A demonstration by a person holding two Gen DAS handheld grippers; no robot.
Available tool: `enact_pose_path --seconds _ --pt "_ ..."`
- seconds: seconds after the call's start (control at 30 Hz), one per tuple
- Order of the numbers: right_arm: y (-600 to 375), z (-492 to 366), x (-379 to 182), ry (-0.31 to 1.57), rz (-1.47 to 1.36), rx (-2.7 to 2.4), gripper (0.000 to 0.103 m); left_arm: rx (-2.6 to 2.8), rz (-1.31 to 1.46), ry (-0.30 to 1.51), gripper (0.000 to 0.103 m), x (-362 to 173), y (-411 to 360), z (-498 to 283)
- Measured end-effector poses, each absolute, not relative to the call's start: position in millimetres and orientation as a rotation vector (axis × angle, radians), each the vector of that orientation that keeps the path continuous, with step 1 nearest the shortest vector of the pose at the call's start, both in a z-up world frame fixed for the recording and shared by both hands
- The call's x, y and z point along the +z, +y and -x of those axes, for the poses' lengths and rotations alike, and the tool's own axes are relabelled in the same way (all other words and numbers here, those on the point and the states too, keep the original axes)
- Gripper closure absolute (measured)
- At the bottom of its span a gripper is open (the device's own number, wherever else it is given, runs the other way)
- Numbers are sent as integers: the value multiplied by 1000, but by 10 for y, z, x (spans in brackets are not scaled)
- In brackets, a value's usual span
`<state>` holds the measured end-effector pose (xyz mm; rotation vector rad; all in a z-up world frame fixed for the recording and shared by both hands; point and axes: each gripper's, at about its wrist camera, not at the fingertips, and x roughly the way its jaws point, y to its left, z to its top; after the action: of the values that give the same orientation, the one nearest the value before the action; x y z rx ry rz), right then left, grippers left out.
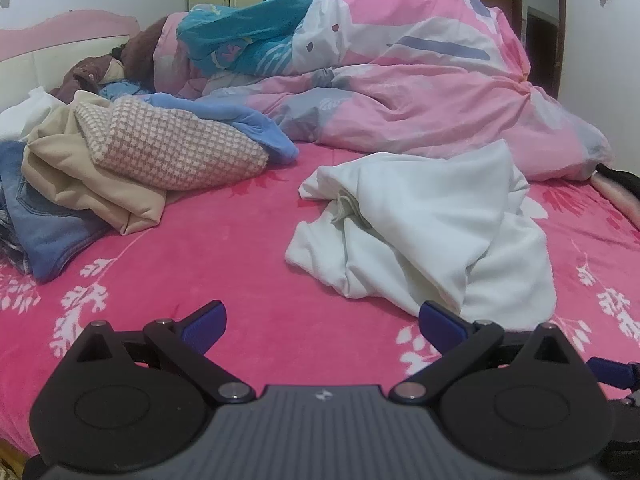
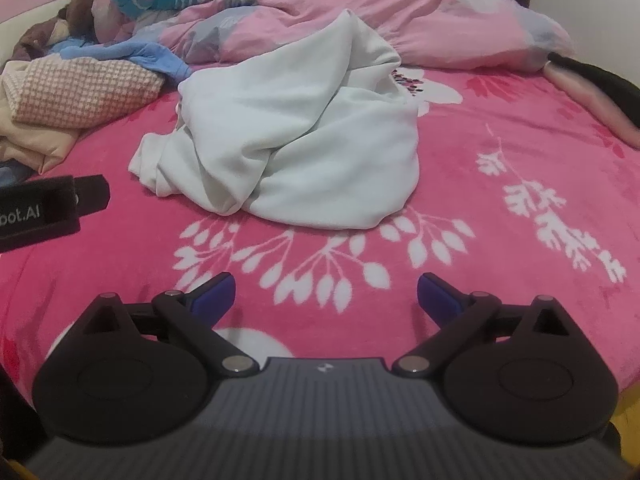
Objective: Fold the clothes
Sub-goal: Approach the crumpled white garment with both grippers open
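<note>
On the near part of the pink floral bedspread (image 1: 224,248) both grippers hovered empty. Left gripper (image 1: 322,322) had its blue-padded jaws spread wide, nothing between them, bedspread visible in the gap. Right gripper (image 2: 325,292) likewise gaped wide over the white leaf print, holding nothing. White garment (image 1: 432,232) lay crumpled in a heap mid-bed, just beyond and to the right of the left gripper; in the right wrist view it sat straight ahead, apart from the fingertips. Pile of other clothes at far left: beige fabric (image 1: 80,176), pink checked piece (image 1: 176,148), blue denim (image 1: 44,224), light blue cloth (image 1: 256,128). Pink duvet (image 1: 420,92) was bunched along the far side, with a teal blanket (image 1: 240,36) on top. Black edge of the left gripper showed at the left of the right wrist view.
</note>
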<state>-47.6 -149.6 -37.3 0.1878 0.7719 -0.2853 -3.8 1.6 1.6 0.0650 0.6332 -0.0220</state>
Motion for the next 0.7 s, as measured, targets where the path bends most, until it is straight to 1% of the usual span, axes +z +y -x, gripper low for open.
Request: enact_pose_path --seconds 0.2,0.27,0.37,0.47,0.63,0.7 --pt "-1489 496 -320 745 -181 -301 2 -41 -50 618 0 57 57 135" --pt "-1456 527 -304 734 -171 -308 2 -46 -53 620 0 68 46 156" --pt "-1440 568 -277 725 -178 -318 2 -58 -71 684 0 49 41 109" --pt "-1420 576 -260 726 -178 -327 2 -17 -82 709 0 8 58 116" --pt "-1383 591 -250 726 -170 -325 2 20 -101 713 0 -1 80 125" --pt "-1366 591 -248 727 -168 -327 1 38 -87 688 0 5 95 148"
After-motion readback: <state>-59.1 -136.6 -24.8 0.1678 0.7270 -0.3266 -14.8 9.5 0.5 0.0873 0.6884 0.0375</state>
